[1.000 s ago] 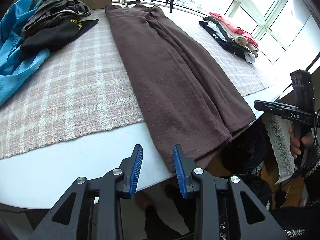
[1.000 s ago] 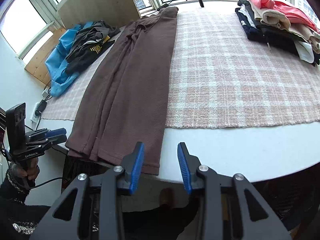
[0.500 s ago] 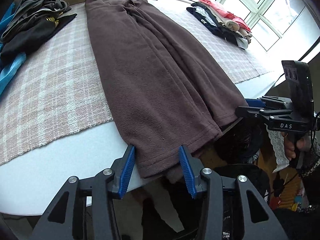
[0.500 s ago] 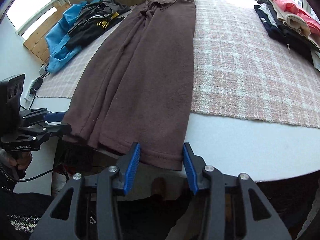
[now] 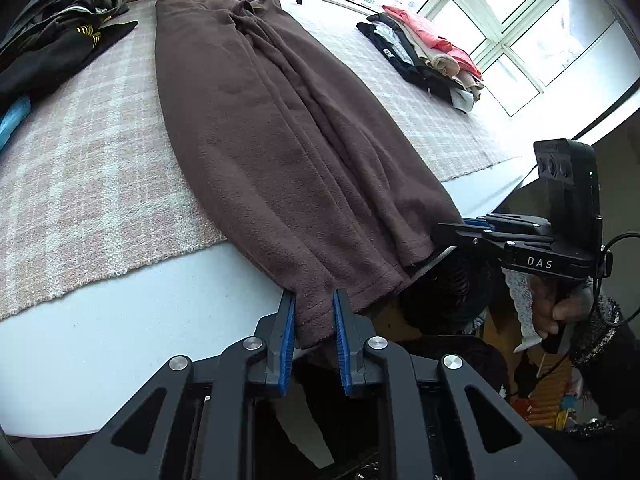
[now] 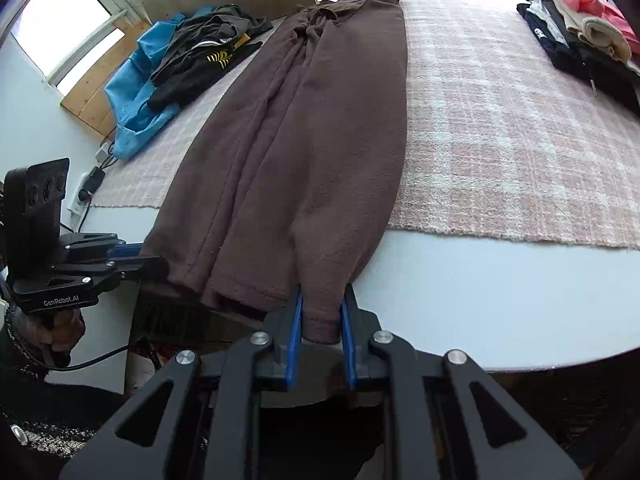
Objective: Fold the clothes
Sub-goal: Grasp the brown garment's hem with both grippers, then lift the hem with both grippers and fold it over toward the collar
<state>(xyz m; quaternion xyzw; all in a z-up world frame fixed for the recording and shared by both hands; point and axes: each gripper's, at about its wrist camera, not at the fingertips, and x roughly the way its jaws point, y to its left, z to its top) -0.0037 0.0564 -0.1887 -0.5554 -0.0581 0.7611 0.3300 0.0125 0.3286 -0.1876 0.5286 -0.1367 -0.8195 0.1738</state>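
Note:
A long brown garment (image 5: 280, 140) lies stretched away from me across the table, its near hem hanging over the front edge. My left gripper (image 5: 314, 320) is closing on the hem's left corner, and the fabric is pinched between its blue pads. In the right wrist view the same brown garment (image 6: 320, 140) has its other hem corner bunched between the closing pads of my right gripper (image 6: 321, 316). Each gripper also shows in the other's view: the right gripper (image 5: 472, 232) at the hem's far side, the left gripper (image 6: 132, 260) likewise, each held by a hand.
A pink plaid mat (image 5: 80, 160) covers the white table (image 5: 120, 320). A folded stack of clothes (image 5: 432, 52) sits at the far right. A heap of dark and blue clothes (image 6: 192, 56) lies at the far left. Windows and a tripod stand behind.
Both grippers moved forward onto the near hem and their jaws narrowed around it; a second ago they hung open short of the cloth.

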